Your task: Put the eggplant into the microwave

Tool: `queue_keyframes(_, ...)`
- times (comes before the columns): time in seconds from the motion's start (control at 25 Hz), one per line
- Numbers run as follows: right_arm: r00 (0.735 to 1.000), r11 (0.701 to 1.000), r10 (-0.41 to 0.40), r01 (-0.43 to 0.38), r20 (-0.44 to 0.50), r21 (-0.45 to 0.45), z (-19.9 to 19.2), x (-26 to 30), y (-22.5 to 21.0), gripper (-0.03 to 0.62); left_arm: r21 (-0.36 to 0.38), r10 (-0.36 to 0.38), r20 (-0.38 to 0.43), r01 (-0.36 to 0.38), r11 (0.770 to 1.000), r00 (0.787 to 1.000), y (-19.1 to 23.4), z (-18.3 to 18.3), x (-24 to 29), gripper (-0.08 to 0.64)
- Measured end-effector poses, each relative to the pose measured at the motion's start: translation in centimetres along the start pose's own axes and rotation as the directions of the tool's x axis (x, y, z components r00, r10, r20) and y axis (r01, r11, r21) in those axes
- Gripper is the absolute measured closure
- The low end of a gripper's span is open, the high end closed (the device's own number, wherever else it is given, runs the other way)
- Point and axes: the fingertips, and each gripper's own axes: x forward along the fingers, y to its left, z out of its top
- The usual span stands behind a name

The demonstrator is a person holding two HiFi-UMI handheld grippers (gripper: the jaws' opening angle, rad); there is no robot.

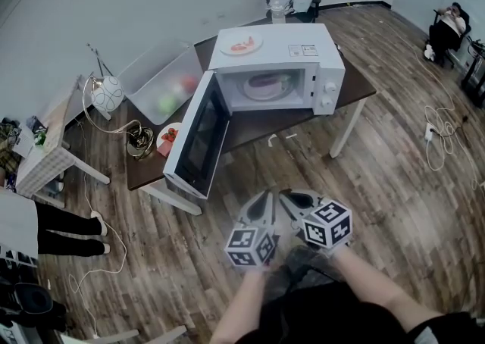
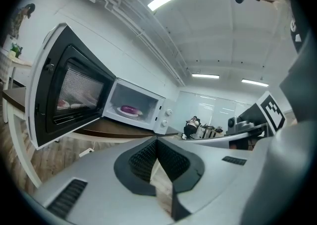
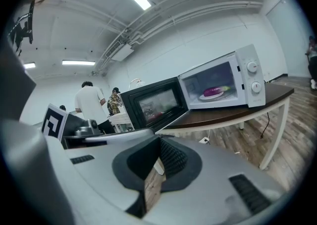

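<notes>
While the left gripper (image 1: 265, 195) and right gripper (image 1: 287, 197) hang side by side over the floor, well short of the table (image 1: 356, 86), each has its jaws pressed together on nothing. The eggplant (image 1: 267, 82) lies on a plate inside the microwave (image 1: 303, 51). The door (image 1: 198, 134) stands wide open to the left, jutting past the table edge toward the grippers. A second plate (image 1: 244, 44) sits on top of the microwave and a clear bin (image 1: 155, 77) stands to its left.

Purple eggplant (image 3: 216, 90), white microwave (image 1: 282, 41), dark brown table (image 1: 358, 85)
</notes>
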Motion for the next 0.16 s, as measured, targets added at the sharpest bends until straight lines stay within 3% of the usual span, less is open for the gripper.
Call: queue_keyframes(0.16, 1.0, 1.0, -0.004, 0.004, 0.008, 0.012, -0.35, -0.08, 0.19, 0.597, -0.001, 0.002, 0.006, -0.002, 1.0, 1.0, 0.13, -0.07, -0.45, 0.56)
